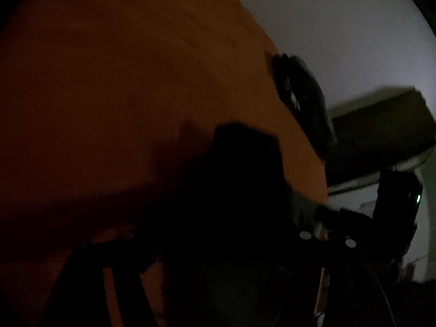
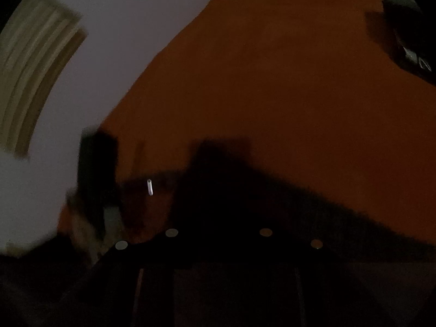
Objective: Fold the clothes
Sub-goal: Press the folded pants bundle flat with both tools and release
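one orange cloth [image 2: 272, 81], two dark tools, details too dim.

An orange cloth [image 2: 286, 81] lies spread over a pale surface [image 2: 130, 27]; the rest is too dark.

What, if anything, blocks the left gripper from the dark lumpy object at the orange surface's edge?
Probably nothing, so likely yes: only bare orange surface seems to lie before the dark lumpy object, though the picture is very dark.
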Tool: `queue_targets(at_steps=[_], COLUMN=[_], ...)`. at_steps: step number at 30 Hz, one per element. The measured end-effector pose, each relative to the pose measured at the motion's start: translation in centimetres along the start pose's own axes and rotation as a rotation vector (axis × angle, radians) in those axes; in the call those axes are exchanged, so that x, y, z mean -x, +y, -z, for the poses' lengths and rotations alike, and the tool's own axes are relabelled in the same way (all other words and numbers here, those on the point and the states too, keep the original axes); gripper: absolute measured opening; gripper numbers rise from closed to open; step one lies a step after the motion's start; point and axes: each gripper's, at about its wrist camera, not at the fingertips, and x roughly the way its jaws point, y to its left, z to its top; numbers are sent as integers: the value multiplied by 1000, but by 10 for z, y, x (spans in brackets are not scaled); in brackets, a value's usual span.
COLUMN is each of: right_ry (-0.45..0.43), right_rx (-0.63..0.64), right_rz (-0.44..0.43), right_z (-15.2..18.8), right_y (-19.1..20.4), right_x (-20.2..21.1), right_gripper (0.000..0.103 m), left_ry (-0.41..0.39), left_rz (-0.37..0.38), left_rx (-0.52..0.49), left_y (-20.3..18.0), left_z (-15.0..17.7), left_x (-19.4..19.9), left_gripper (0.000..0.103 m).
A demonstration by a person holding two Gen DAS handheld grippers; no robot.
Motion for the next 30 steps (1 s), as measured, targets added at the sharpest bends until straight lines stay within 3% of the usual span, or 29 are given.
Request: queue_targets(at_steps=[2, 4, 6, 9, 12, 14, 16, 20, 23, 25, 27, 29, 30], right_ry=[15, -45, -113, -200, -256, -284, -304, -238, -234, -242, -239, -250, -260], right_rx=[79, 217, 375, 623, 760, 760, 775, 789, 821, 863, 870, 864, 853], right_rz=[28, 118, 273, 511, 639, 643, 659, 641, 651, 678, 688, 696, 692], right_z=[44, 84, 119, 165, 186, 187, 188, 184, 176, 174, 172, 164, 161], right_y=[25, 54, 82, 116, 140, 142, 137, 116, 111, 113, 117, 116, 116], right_x=[-2, -5, -13, -29, -52, -53, -52, -57, -92, -103, -110, -112, -111], right_gripper=[22, 24, 30, 31, 31, 31, 31, 31, 33, 34, 34, 34, 21], left_ry=[55, 107, 94, 13, 48, 35, -29, -110, -138, -151, -156, -176, -187], left_rz=[-41, -82, -116, -254, -360, -408, -434, -464, -488, -510, -501, -490, -480], left_rx=[-17, -35, -96, -260, -350, -383, -408, -450, -508, -574, -609, -628, -629], left_y=[-8, -17, -30, -43, -34, -34, -34, -37, -34, -33, -29, -27, -24], left_z=[25, 51, 74, 112, 148, 162, 167, 162, 165, 171, 177, 183, 187], left_x=[7, 14, 31, 56, 50, 39, 37, 28, 21, 18, 11, 9, 13], left_gripper=[69, 69, 69, 69, 69, 69, 69, 69, 69, 60, 37, 26, 23])
